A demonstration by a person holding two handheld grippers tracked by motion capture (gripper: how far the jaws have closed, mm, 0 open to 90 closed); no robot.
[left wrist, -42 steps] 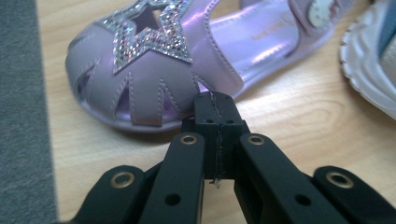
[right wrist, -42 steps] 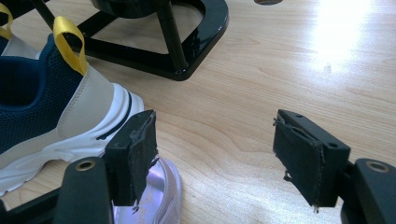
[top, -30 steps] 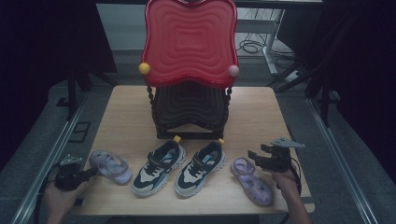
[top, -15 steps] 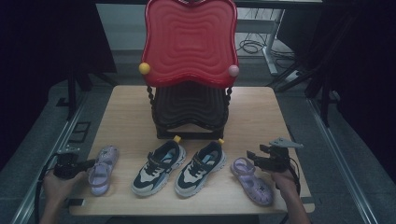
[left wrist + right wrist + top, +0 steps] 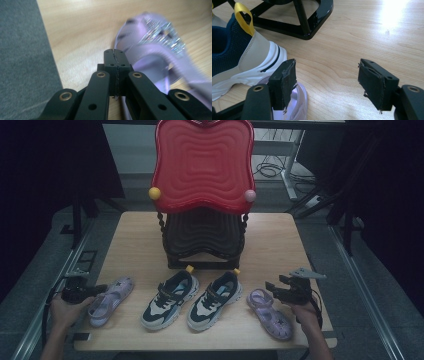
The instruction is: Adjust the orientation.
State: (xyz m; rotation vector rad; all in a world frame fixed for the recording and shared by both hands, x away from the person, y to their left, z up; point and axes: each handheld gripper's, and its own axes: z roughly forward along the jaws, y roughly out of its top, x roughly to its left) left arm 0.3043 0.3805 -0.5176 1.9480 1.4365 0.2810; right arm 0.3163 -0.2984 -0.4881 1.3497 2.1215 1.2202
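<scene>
High view, from left to right: the left hand-held gripper [image 5: 98, 288] sits at the near-left corner of the wooden surface [image 5: 280, 240], its jaws pressed together with nothing between them, the tips just at the heel end of the left purple sandal [image 5: 111, 293]. In the left gripper view the closed jaws lie beside that sandal [image 5: 155, 55], which looks like soft translucent jelly plastic with a glittery strap; whether they touch it I cannot tell.

Next come two navy-and-cream sneakers [image 5: 192, 299], side by side in front of the black base of the red-backed chair [image 5: 202, 165]. To their right lies the right purple sandal [image 5: 271, 312], toe toward the person. The right hand-held gripper [image 5: 270, 288] hovers at its heel end with jaws spread wide and empty; in the right gripper view one pad stands over the sandal's rim [image 5: 299, 100], close to a sneaker's heel [image 5: 249, 57].

These sandals should be light and flexible, likely to bend or slide on the smooth wood if pushed at one end. The glossy plastic may be slippery, so a pinch across the heel rim or the strap, where the wall is thin enough for the pads to close on, seems the safest hold.
</scene>
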